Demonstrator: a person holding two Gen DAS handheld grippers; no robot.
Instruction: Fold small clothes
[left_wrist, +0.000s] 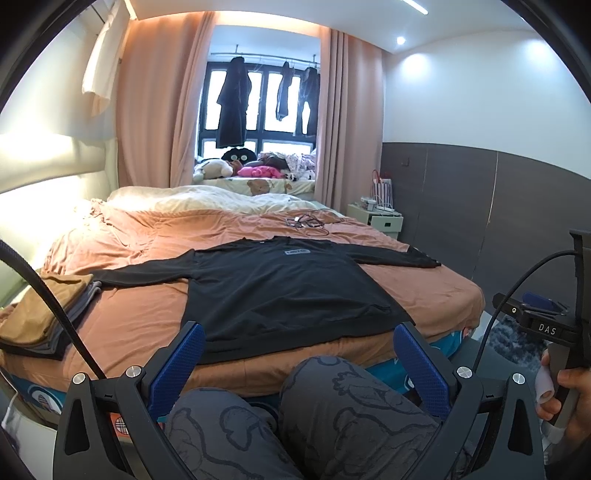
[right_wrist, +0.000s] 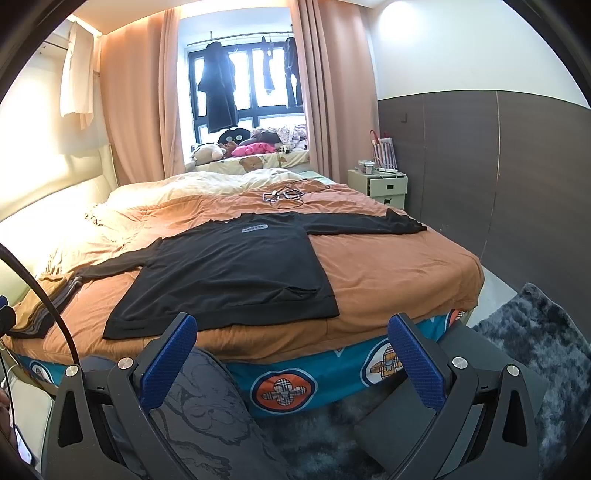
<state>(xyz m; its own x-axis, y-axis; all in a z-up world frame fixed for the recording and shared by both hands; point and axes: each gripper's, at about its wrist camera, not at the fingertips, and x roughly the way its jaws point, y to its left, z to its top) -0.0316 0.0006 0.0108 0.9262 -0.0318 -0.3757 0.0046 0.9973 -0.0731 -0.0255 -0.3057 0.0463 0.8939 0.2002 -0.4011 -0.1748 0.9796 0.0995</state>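
We are holding the left gripper (left_wrist: 295, 363) and right gripper (right_wrist: 291, 352) wide apart and empty before the bed's (right_wrist: 388, 280) near edge. The black long-sleeved shirt (right_wrist: 229, 273) is lying flat there, sleeves spread. Folded clothes (left_wrist: 40, 321) are sitting at the near-left corner.
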